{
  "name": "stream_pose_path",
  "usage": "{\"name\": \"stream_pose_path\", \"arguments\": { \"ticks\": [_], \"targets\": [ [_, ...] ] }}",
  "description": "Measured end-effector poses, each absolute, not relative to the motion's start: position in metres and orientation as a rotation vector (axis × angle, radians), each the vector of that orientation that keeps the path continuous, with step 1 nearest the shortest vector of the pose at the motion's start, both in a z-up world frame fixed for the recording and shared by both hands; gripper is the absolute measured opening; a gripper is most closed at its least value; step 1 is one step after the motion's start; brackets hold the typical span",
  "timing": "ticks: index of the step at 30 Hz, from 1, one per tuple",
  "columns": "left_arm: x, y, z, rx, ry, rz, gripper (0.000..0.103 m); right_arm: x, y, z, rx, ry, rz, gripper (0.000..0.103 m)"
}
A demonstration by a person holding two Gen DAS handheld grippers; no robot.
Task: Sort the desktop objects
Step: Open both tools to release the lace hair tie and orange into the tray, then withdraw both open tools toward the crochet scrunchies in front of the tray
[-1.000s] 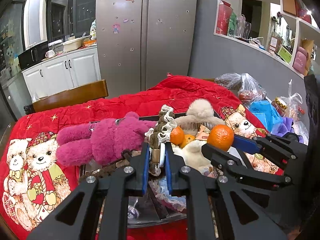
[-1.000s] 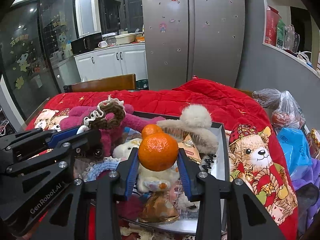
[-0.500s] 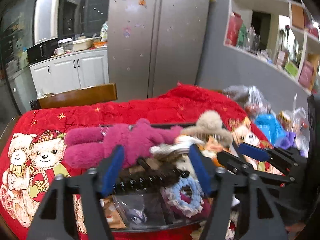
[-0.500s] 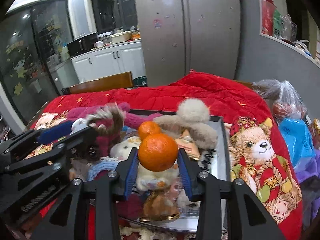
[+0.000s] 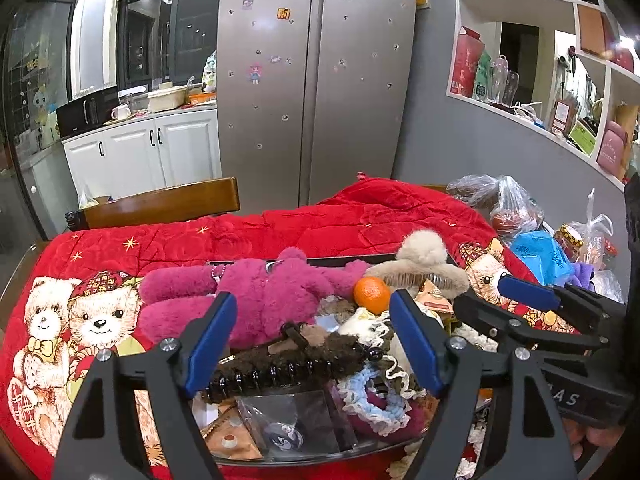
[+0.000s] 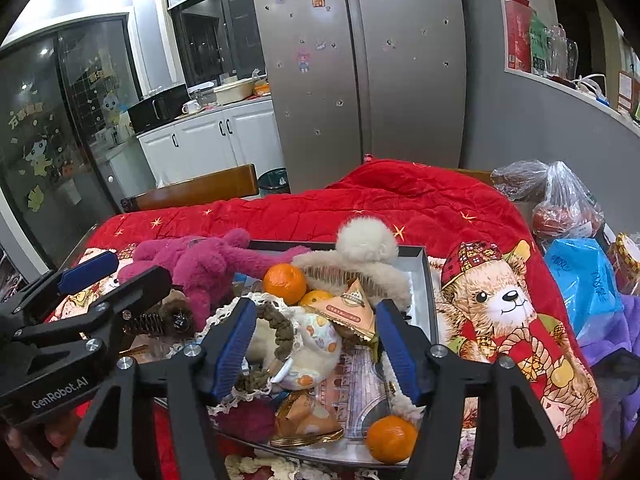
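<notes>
Could roll off: small orange [image 6: 391, 439] sits right at the near edge of the gray tray [image 6: 426, 280], just below the right claw [image 6: 316, 340]. A bump would do it. Right claw opening, nothing pinched. Left claw [image 5: 312, 344] opening too, empty, with the dark hair clip [image 5: 288, 364] lying between its blue pads, not squeezed.

Plush toy [image 5: 256, 300] lies in tray [image 6: 424, 280], left of tangerine [image 5: 371, 295].
</notes>
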State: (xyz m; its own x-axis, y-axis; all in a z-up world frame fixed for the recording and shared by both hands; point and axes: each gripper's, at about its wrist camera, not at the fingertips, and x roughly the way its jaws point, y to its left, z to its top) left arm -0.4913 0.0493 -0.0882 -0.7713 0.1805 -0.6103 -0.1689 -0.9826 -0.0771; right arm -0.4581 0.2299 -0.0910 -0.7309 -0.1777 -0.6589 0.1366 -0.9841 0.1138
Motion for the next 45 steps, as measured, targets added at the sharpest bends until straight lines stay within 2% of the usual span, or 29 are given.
{"name": "stream_pose_path", "arguments": {
  "ticks": [21, 23, 28, 31, 36, 45],
  "targets": [
    [-0.463, 0.048, -0.053, -0.858, -0.040, 2.800, 0.080, -0.426, 0.243, -0.042, 0.892, -0.101, -2.830, 0.066],
    [-0.456, 0.051, -0.046, -0.841, -0.029, 2.795, 0.080, -0.419, 0.245, -0.034, 0.871, -0.097, -2.840, 0.070],
    [-0.433, 0.059, -0.029, -0.812, -0.006, 2.777, 0.080, -0.391, 0.253, -0.012, 0.814, -0.071, -2.878, 0.072],
    [-0.417, 0.062, -0.018, -0.806, -0.018, 2.755, 0.082, -0.370, 0.259, 0.003, 0.755, -0.065, -2.912, 0.079],
    [-0.385, 0.069, -0.007, -0.769, 0.006, 2.747, 0.086, -0.338, 0.268, 0.017, 0.690, -0.054, -2.959, 0.080],
    [-0.351, 0.077, -0.030, -0.812, 0.015, 2.731, 0.089, -0.307, 0.288, 0.006, 0.711, -0.076, -3.015, 0.080]
  ]
}}
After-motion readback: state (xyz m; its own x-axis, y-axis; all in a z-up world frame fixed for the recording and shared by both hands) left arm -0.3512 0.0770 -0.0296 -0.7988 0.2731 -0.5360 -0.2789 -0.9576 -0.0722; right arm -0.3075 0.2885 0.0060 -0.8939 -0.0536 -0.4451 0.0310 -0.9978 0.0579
